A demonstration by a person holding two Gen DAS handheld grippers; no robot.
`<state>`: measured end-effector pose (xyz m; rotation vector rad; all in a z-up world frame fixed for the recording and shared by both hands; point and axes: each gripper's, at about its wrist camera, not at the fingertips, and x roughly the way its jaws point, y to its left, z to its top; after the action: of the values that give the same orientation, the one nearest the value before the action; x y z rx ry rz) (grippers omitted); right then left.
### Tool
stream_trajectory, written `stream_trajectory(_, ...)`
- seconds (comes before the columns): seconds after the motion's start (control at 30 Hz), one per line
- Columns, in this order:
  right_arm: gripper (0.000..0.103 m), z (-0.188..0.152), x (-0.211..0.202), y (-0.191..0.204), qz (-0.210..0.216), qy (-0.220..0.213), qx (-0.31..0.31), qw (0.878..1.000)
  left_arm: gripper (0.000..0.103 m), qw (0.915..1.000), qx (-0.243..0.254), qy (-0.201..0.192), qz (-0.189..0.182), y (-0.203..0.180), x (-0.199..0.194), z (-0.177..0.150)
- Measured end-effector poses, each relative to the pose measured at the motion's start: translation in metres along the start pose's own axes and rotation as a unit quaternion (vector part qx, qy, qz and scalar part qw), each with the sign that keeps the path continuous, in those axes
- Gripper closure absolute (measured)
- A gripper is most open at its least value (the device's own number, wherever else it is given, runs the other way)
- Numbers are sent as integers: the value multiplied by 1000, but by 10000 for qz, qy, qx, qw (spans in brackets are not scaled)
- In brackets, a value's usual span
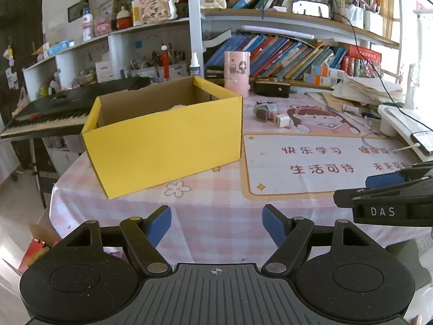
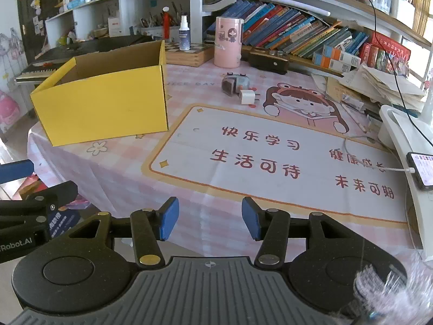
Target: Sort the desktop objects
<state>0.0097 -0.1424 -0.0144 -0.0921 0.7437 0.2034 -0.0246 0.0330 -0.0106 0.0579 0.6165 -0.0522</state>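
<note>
An open yellow cardboard box (image 1: 162, 138) stands on the pink checked tablecloth at the desk's left; it also shows in the right wrist view (image 2: 105, 105). Something pale lies inside it. A small grey watch-like gadget (image 2: 234, 84) and a white charger plug (image 2: 247, 97) lie behind the printed mat; both show in the left wrist view, the gadget (image 1: 263, 111) and the plug (image 1: 281, 120). My left gripper (image 1: 216, 226) is open and empty near the desk's front edge. My right gripper (image 2: 209, 218) is open and empty, over the mat's front edge.
A pink cylinder tin (image 2: 228, 42), a dark case (image 2: 268, 59), a spray bottle (image 2: 184, 33) and leaning books (image 2: 297, 35) line the back. Papers (image 2: 379, 84), a white stand (image 2: 400, 132) and a charging phone (image 2: 422, 169) sit at the right. A keyboard (image 1: 48, 116) is beyond the box.
</note>
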Motion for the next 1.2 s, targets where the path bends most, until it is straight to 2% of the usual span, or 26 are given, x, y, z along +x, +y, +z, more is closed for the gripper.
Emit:
stream_trajectory(0.63,54,15,23,-46,-262,135,225,9993,27,9985,338,68,-419,-40,42,26)
stream_trajectory(1.2,54,44,54,-97,-392,194,358,9984,27,9971,441,114,-603,-79,88,62)
